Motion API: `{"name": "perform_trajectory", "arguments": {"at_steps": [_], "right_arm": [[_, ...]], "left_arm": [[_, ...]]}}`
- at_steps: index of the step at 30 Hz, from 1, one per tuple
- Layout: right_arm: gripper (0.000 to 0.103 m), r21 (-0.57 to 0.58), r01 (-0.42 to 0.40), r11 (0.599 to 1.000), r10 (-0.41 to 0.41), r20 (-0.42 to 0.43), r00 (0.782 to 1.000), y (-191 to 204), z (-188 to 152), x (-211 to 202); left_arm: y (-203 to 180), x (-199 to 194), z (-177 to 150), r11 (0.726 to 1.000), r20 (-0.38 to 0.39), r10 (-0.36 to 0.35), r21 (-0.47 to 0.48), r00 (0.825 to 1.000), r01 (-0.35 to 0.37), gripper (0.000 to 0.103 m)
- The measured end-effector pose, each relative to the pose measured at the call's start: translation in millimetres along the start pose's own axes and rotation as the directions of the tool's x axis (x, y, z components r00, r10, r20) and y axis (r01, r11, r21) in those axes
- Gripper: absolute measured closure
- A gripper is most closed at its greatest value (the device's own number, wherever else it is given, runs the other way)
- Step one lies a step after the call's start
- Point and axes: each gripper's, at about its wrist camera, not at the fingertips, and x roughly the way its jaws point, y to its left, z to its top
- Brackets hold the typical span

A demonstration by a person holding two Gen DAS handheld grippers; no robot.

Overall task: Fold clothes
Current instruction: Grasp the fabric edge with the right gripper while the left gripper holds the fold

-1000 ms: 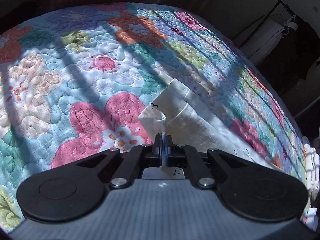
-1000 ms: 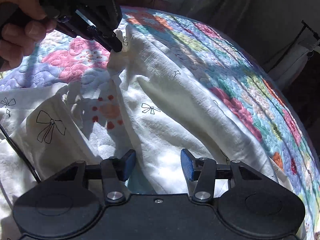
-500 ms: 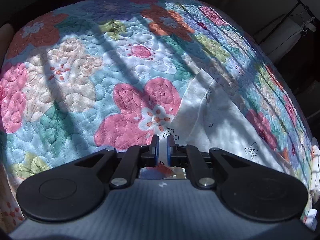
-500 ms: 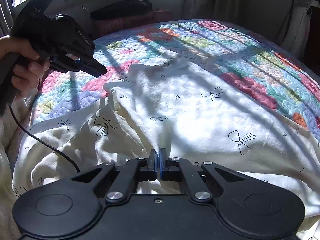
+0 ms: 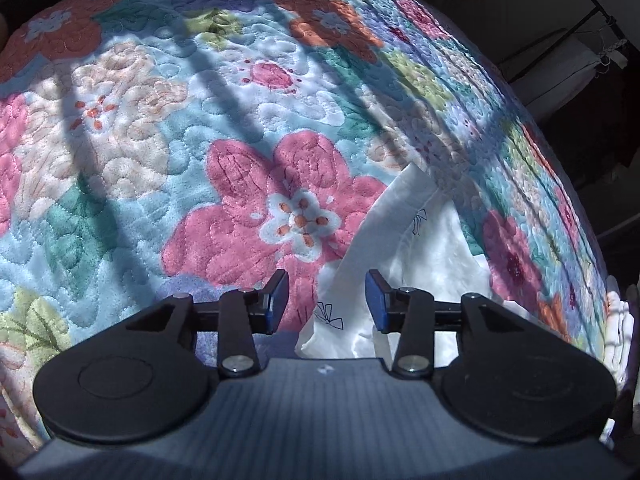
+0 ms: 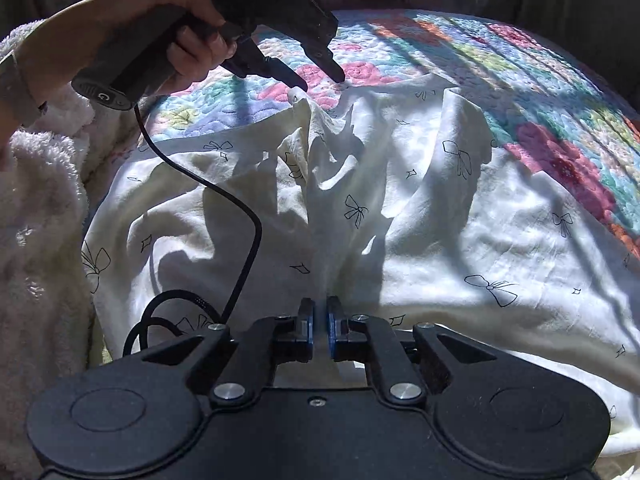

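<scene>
Left gripper [image 5: 327, 300] has just let go: a second ago its pads were pinched on a bunched corner of the white garment [image 6: 400, 208], half a second ago they had parted a crack, now the jaws stand wide apart with nothing between them, the cloth corner lying slack on the quilt [image 5: 160, 152] just under and to the right of the gap. Right gripper [image 6: 319, 326] went the other way, open a second ago and closed since, now clenched on a ridge of the same fabric at its near edge, with a tented pleat running up from the pads. Judgement: looks like a hand-over of grip, left drops the far corner where it was carried, right takes a near fold, so a fold or a straightening pull is mid-way; which of the two I cannot tell. Garment is cream-white with small black bow prints, spread and crumpled across the near half of the bed, far edge wrinkled up below the left tool's tips in the right wrist view; not yet a neat folded shape. A hand [image 6: 132, 40] holds the left tool, black cable [image 6: 244, 216] trailing over the cloth, fluffy white sleeve [image 6: 36, 208] at left. Surface is a soft quilted floral bedspread in hard striped sunlight; dark room behind, a clothes rack [image 5: 592, 36] at right
</scene>
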Motion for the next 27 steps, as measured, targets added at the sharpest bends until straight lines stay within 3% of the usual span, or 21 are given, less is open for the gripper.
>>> {"name": "perform_trajectory", "arguments": {"at_steps": [3, 7, 10, 11, 16, 20, 25, 27], "right_arm": [[0.080, 0.091, 0.030, 0.995, -0.037, 0.075, 0.997, -8, 6, -15], [0.061, 0.183, 0.076, 0.980, -0.111, 0.191, 0.975, -15, 12, -48], [0.043, 0.300, 0.102, 0.949, -0.178, 0.238, 0.955, -26, 18, -72], [0.041, 0.348, 0.114, 0.930, -0.205, 0.238, 0.949, -31, 20, -78], [0.038, 0.541, 0.182, 0.821, -0.327, 0.183, 0.927, -65, 30, -83], [0.038, 0.601, 0.254, 0.758, -0.381, 0.092, 0.920, -97, 33, -65], [0.036, 0.650, 0.279, 0.707, -0.368, 0.002, 0.930, -137, 38, -33], [0.036, 0.680, 0.248, 0.690, -0.334, -0.005, 0.943, -149, 42, -14]], "left_arm": [[-10, -10, -2, 0.998, -0.007, -0.018, 0.067, 1.000, 0.018, 0.061], [-24, -26, 0, 0.983, -0.037, -0.051, 0.173, 0.998, 0.057, 0.059], [-25, -15, 9, 0.971, -0.034, -0.085, 0.221, 0.996, 0.090, 0.046], [-25, -11, 12, 0.966, -0.033, -0.096, 0.237, 0.995, 0.101, 0.043], [-26, 7, 27, 0.936, -0.032, -0.153, 0.315, 0.988, 0.155, 0.039], [-27, 23, 39, 0.906, -0.034, -0.197, 0.376, 0.980, 0.195, 0.038], [-21, 53, 43, 0.869, -0.064, -0.289, 0.401, 0.955, 0.290, 0.037], [-16, 67, 42, 0.877, -0.096, -0.306, 0.359, 0.947, 0.319, 0.035]]}}
